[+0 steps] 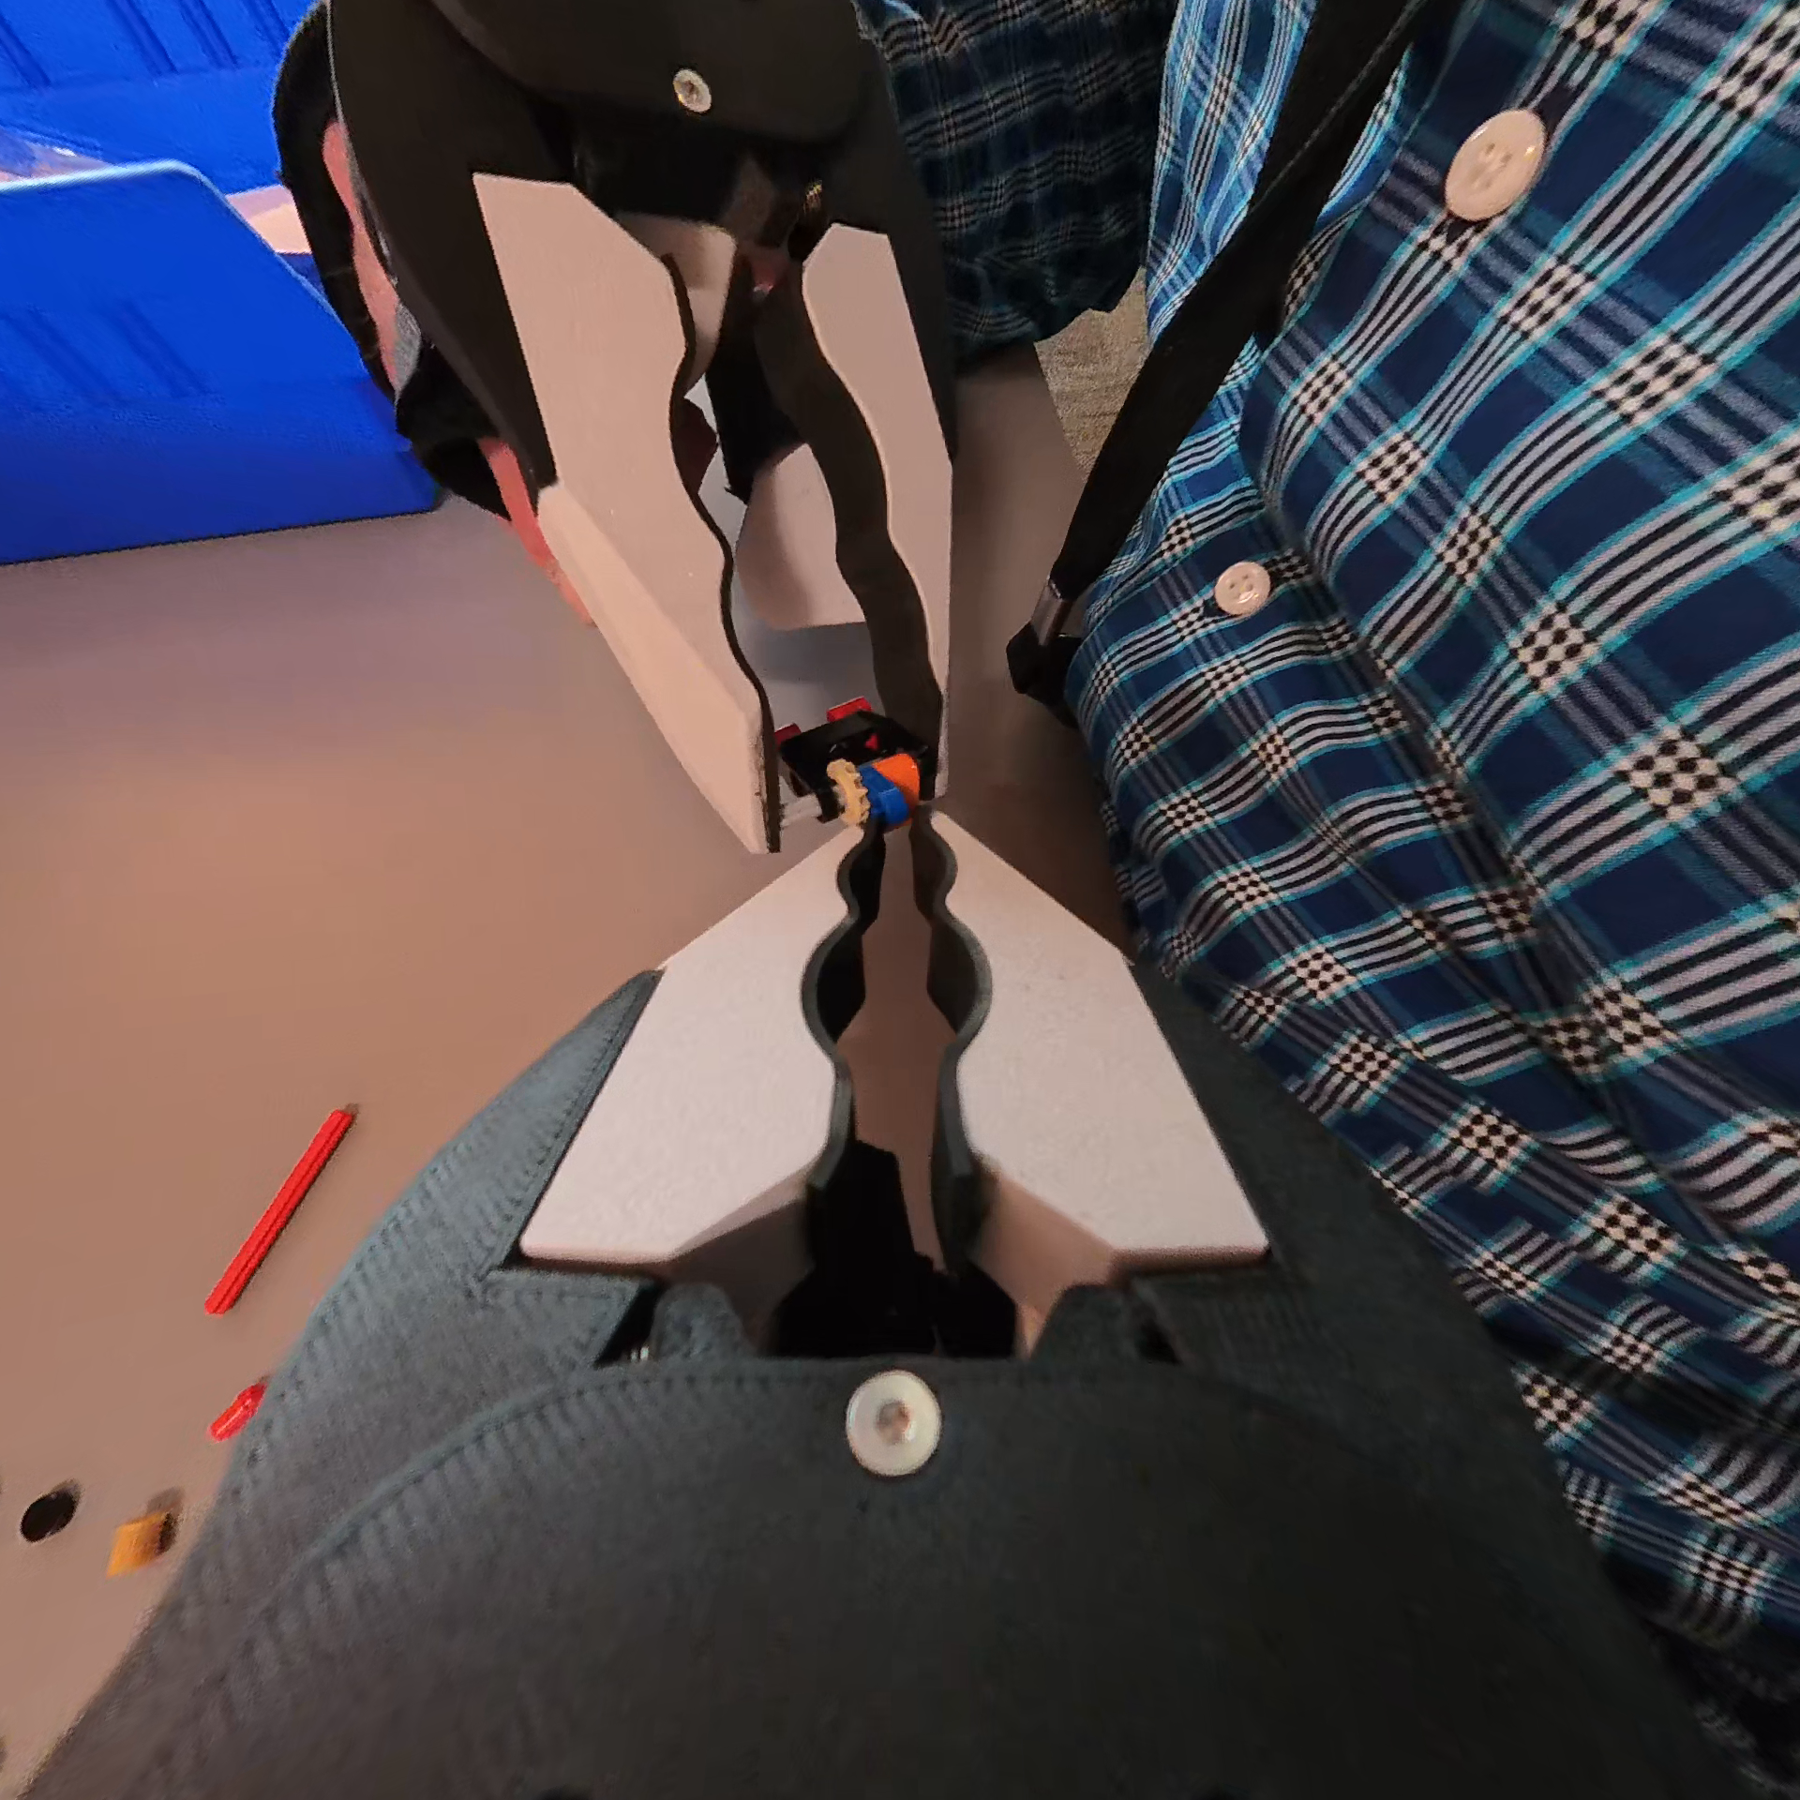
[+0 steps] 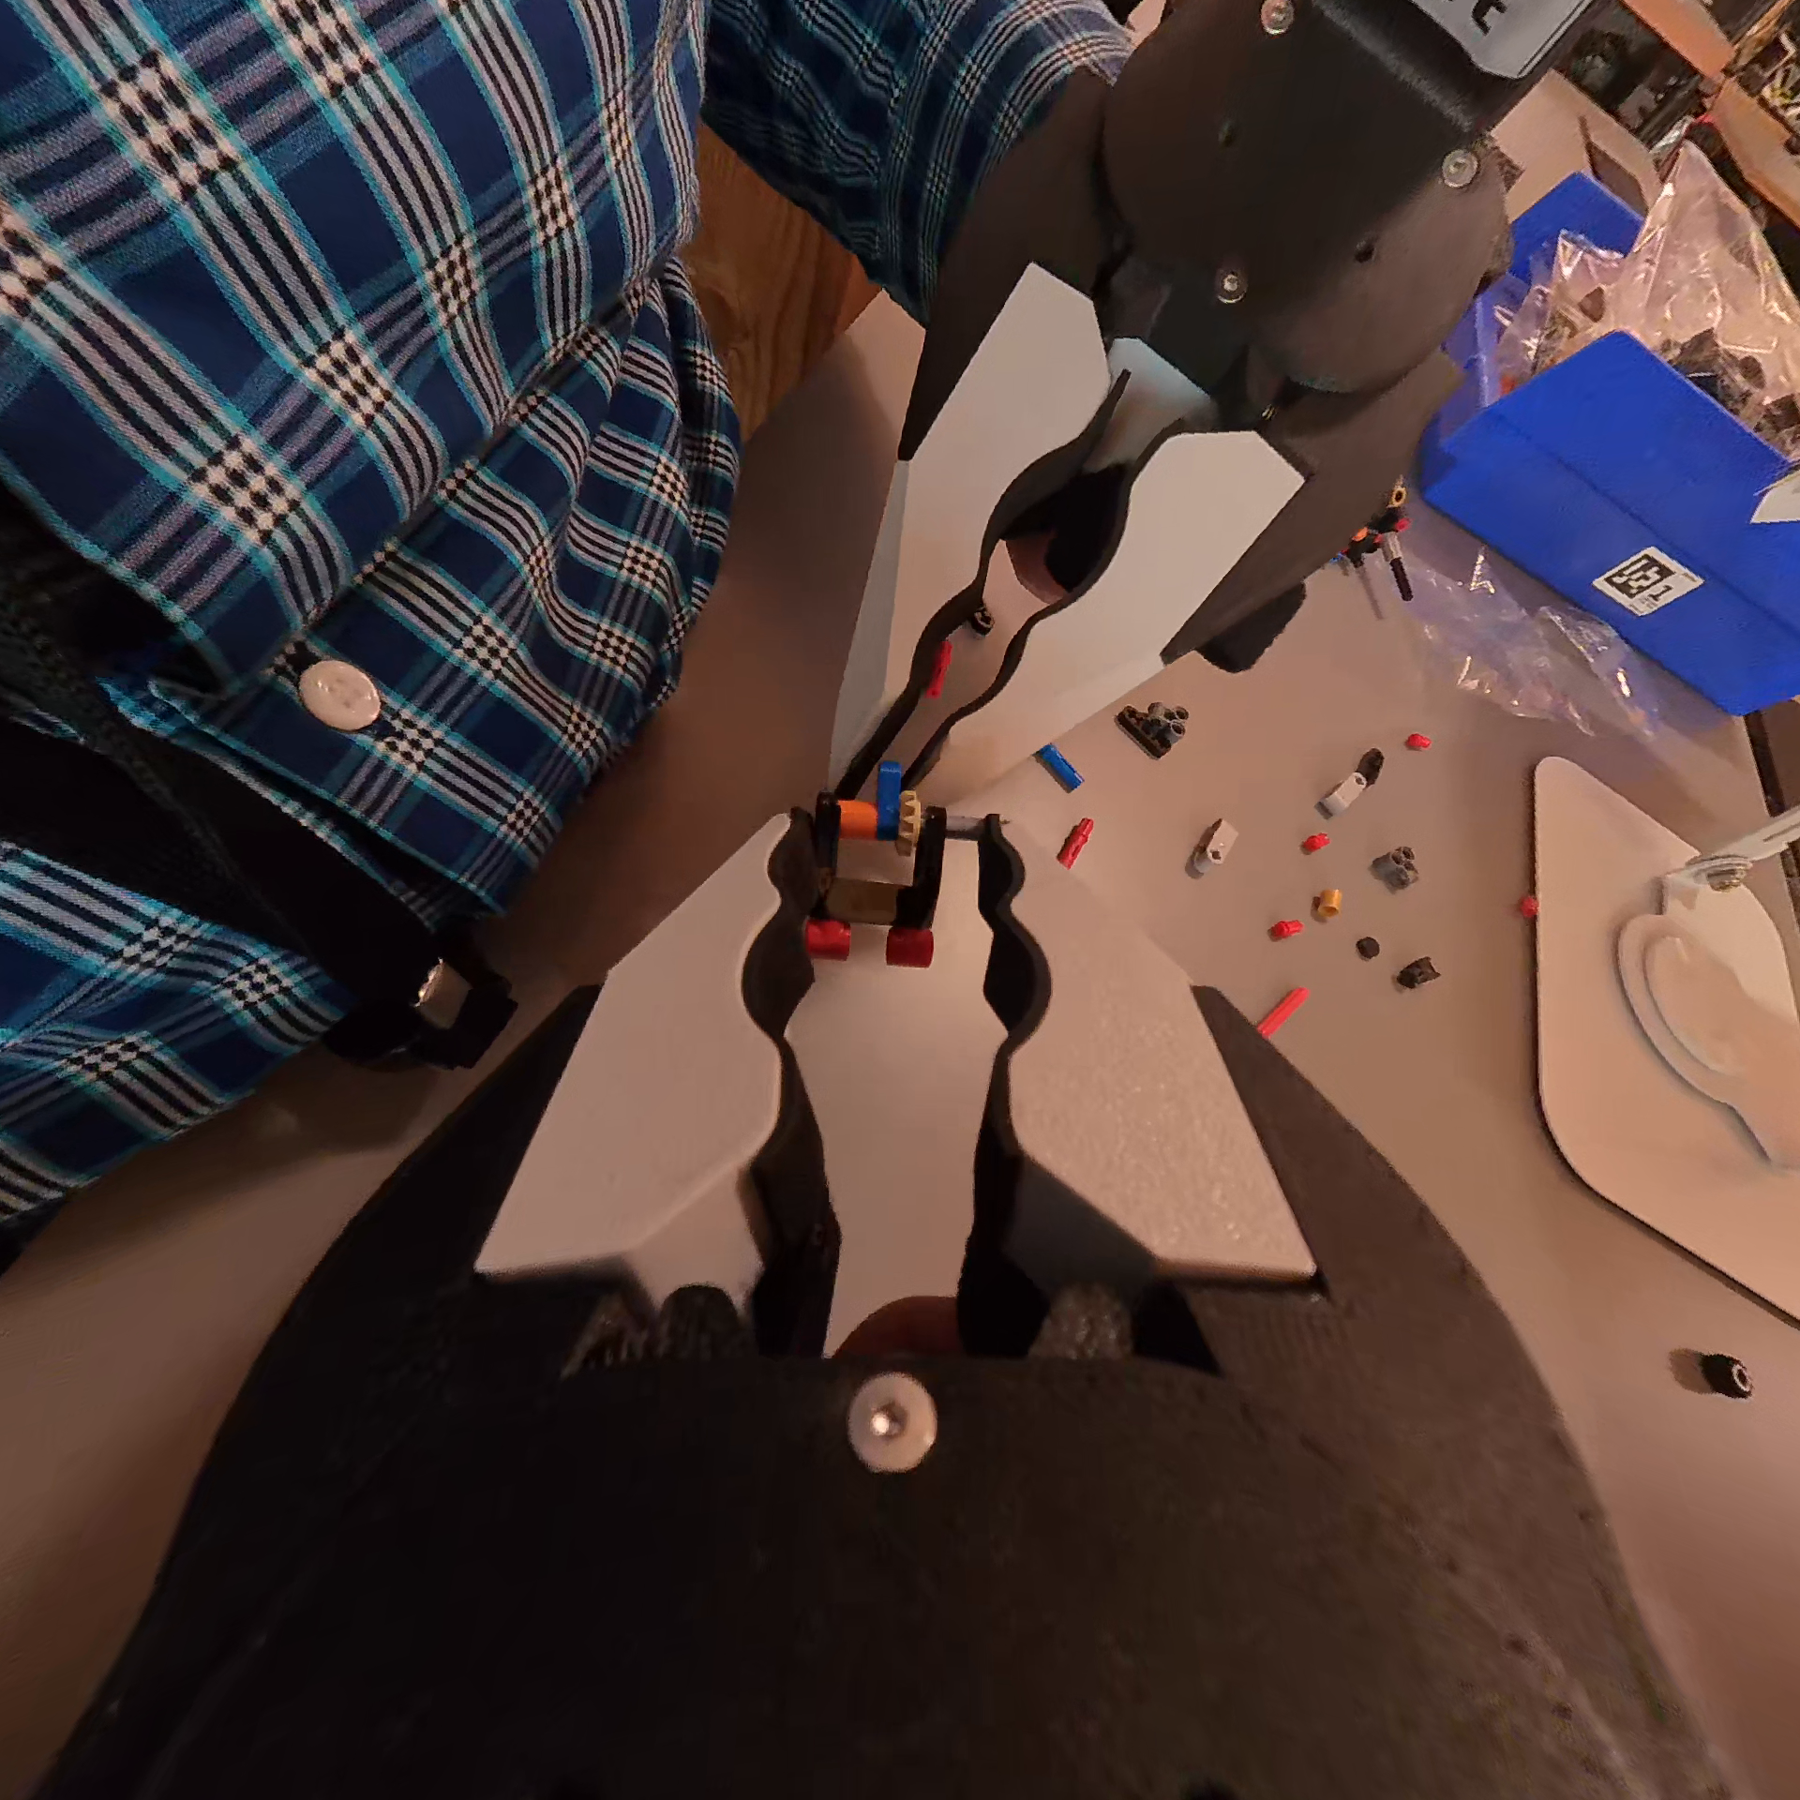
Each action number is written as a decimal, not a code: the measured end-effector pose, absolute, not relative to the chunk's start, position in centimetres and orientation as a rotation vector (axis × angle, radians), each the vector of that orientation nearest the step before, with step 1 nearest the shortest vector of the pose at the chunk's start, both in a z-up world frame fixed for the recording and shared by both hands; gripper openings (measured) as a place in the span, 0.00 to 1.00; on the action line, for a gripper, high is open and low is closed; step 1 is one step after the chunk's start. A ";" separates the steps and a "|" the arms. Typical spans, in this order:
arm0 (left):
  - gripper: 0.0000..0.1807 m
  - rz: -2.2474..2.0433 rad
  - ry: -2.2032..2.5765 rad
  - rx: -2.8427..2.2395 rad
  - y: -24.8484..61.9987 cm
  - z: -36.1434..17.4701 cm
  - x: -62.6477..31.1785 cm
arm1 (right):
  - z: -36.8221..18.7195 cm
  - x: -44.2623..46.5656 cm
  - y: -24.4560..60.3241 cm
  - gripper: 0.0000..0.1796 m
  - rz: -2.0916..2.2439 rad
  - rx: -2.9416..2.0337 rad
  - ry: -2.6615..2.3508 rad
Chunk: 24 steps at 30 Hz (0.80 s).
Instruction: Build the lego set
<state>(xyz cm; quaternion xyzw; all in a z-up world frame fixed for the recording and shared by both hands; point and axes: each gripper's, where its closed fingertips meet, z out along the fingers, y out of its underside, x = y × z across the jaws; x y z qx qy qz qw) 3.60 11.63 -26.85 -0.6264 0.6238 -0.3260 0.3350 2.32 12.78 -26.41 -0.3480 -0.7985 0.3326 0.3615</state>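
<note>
Two grippers, right gripper (image 2: 891, 843) and left gripper (image 1: 891, 838), pinch one lego assembly (image 2: 877, 867).

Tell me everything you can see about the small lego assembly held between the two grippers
The lego assembly is a small black frame of plastic beams held above the table. Across one end sit an orange piece, a blue piece and a tan gear in a row; at the other end are two red pieces. The right gripper clamps the frame's sides. The left gripper, nearly shut, pinches the blue piece.
</note>
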 end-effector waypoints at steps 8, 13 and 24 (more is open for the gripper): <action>0.03 -0.847 1.516 -1.670 12.5 -26.5 3.6 | -26.1 2.4 13.5 0.17 0.908 -0.943 -2.014; 0.04 -0.804 1.409 -1.687 13.0 -25.9 3.0 | -26.9 2.5 13.6 0.17 0.910 -0.980 -2.027; 0.05 -0.725 1.360 -1.707 13.3 -26.3 3.3 | -27.6 2.4 13.3 0.17 0.968 -1.025 -2.025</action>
